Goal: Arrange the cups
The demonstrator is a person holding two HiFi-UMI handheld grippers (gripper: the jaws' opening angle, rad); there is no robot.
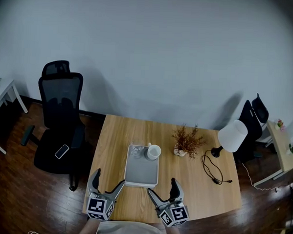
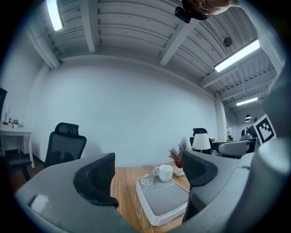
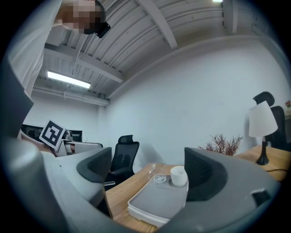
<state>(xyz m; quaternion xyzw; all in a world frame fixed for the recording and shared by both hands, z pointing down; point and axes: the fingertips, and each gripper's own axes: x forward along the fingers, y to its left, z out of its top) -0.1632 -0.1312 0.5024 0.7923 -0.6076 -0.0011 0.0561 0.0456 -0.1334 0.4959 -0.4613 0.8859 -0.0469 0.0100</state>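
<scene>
left gripper [image 2: 149, 175] jaws apart, white cup [image 2: 164, 173] and glass [image 2: 146, 176] on tray [image 2: 169, 203]

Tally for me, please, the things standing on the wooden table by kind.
Cups: 2, a white mug and a clear glass
Tray: 1
Potted plant: 1
Lamp: 1
Total: 5

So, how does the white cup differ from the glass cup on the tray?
The white cup is opaque; the glass cup is clear. In the head view the glass cup stands left of the white cup. Both stand upright, side by side, at the far end of the tray.
</scene>
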